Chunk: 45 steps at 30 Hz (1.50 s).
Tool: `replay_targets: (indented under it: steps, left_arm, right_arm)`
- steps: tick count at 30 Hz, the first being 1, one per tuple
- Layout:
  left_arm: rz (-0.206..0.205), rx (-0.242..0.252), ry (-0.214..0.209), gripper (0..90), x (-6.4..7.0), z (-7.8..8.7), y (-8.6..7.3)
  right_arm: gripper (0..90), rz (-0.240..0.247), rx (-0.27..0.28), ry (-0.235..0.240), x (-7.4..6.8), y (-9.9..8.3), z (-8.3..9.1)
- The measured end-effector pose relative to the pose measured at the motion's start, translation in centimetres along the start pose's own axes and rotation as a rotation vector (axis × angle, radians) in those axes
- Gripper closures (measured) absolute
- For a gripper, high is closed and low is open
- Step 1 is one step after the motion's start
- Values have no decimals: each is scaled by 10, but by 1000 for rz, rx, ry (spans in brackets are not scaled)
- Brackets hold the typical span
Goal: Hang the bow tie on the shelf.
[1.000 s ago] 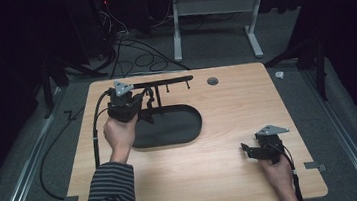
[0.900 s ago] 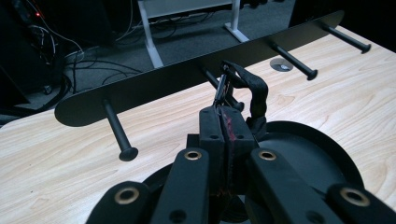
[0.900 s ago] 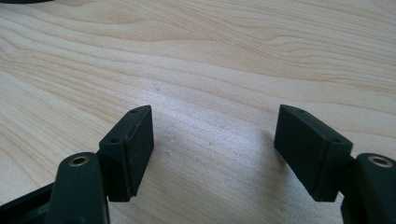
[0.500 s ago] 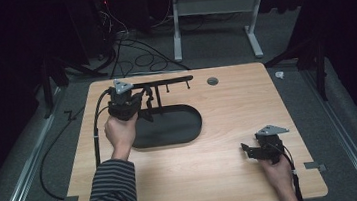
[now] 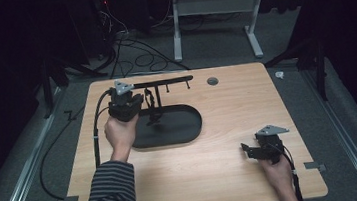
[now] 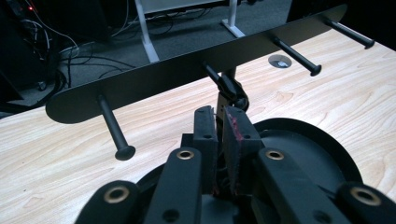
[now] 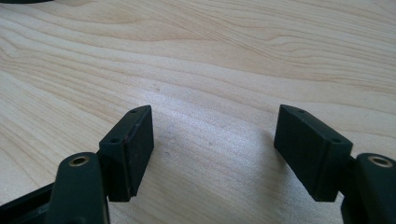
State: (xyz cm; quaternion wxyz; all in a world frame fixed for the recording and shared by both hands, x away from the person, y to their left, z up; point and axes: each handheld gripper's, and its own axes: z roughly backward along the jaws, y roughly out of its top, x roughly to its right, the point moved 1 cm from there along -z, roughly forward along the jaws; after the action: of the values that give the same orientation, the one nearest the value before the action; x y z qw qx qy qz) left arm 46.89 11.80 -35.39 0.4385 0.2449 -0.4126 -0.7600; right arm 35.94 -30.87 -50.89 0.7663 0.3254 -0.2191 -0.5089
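I hold the left gripper (image 6: 218, 135) over the black oval base (image 5: 179, 125) of a peg rack, its jaws pressed nearly together on something thin and dark that I cannot identify; red marks show on the inner face of one pad. Just beyond the jaw tips stands the rack's upright post (image 6: 229, 86), with a small dark object (image 6: 233, 91) hanging at it from the middle peg. Above runs the black crossbar (image 6: 187, 70), with further pegs (image 6: 114, 133) jutting toward me on either side of the jaws. The oval base is a shallow rimmed tray; apart from the post foot I see nothing lying in it. My right gripper (image 7: 215, 149) rests well apart, near the table (image 5: 234, 175) edge closest to me, jaws spread wide over bare wood, holding nothing. The risk, as I judge it: the clamped piece is slim, so it could slip, and pushing forward could knock the post or snag a peg, shifting the rack.
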Motion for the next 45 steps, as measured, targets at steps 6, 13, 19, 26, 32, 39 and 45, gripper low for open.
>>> replay_targets:
  steps: [6,13,19,26,32,39,45]
  left_arm:
    - [-8,3,-18,780,2,6,-1]
    - [0,10,-34,749,1,13,-7]
    - [13,20,-38,726,-2,20,-15]
    - [12,23,-36,696,-5,29,-22]
    - [18,27,-38,680,-7,35,-26]
    - [28,40,-35,663,-11,45,-30]
    - [37,43,-25,629,-13,50,-35]
  right_arm:
    - [296,-1,0,1,0,0,0]
    - [296,0,0,1,0,0,0]
    - [296,1,0,0,0,0,0]
    - [296,2,-1,-2,0,0,0]
    - [296,3,-1,-2,0,0,0]
    - [296,3,-1,-3,0,0,0]
    - [296,3,-1,-3,0,0,0]
